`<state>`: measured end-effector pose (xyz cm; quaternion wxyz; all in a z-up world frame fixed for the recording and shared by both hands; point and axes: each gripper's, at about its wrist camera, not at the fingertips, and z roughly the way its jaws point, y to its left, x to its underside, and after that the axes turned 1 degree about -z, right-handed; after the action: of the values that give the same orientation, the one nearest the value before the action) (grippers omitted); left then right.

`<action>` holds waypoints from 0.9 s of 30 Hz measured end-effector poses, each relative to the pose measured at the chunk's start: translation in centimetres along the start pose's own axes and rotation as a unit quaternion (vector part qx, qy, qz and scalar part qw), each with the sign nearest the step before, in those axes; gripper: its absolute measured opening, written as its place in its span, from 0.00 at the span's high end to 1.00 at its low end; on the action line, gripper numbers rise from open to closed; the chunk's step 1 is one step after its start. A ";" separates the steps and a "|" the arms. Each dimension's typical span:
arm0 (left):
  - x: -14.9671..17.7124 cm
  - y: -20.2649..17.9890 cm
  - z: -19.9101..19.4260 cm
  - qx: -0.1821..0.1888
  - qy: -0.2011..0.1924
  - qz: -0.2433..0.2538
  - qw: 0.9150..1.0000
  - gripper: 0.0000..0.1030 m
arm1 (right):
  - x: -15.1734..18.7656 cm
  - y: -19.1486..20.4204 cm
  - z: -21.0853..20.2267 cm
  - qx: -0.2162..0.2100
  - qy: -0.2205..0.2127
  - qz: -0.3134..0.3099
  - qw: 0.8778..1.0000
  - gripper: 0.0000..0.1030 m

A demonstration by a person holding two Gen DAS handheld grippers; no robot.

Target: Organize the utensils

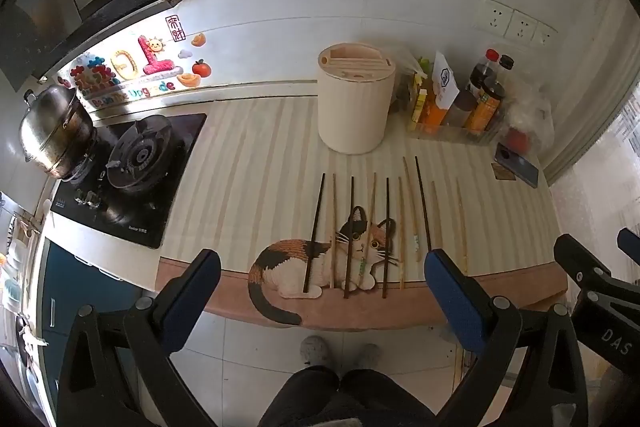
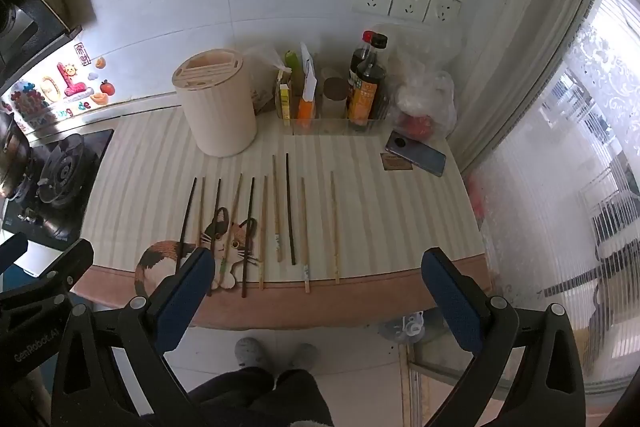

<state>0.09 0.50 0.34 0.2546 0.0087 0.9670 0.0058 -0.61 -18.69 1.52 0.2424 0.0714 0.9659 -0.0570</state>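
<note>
Several chopsticks, some dark [image 1: 314, 233] and some pale wood [image 1: 462, 225], lie side by side on the striped counter mat with a cat picture [image 1: 320, 259]. They also show in the right wrist view [image 2: 289, 209]. A cream round utensil holder [image 1: 354, 103] with slots on top stands behind them, seen too in the right wrist view [image 2: 218, 105]. My left gripper [image 1: 320, 269] is open and empty, held above the counter's front edge. My right gripper [image 2: 316, 269] is open and empty, also near the front edge.
A gas stove [image 1: 132, 163] with a steel pot [image 1: 56, 131] is at the left. A clear tray of sauce bottles and packets [image 2: 340, 95], a plastic bag [image 2: 424, 99] and a phone [image 2: 416, 153] sit at the back right. Wall sockets [image 2: 406, 1] are above.
</note>
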 end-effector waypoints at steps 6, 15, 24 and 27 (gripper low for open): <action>-0.1 0.3 -0.1 -0.001 0.000 0.000 1.000 0.00 | -0.5 -0.2 -0.3 -0.001 -0.002 -0.001 1.000 0.00; -0.3 0.5 -0.1 0.000 -0.002 0.002 1.000 0.00 | -0.1 0.5 0.1 0.001 -0.003 -0.002 1.000 0.00; -0.4 -0.2 -0.1 0.000 -0.002 0.004 1.000 0.00 | -0.3 0.4 0.0 0.003 -0.004 -0.002 1.000 0.00; -0.5 -0.3 -0.1 0.001 -0.001 0.005 1.000 0.00 | -0.3 0.3 0.0 0.003 -0.005 -0.002 1.000 0.00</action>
<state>0.46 0.17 0.66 0.2556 0.0142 0.9667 0.0059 -0.26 -18.40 1.65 0.2472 0.0696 0.9645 -0.0608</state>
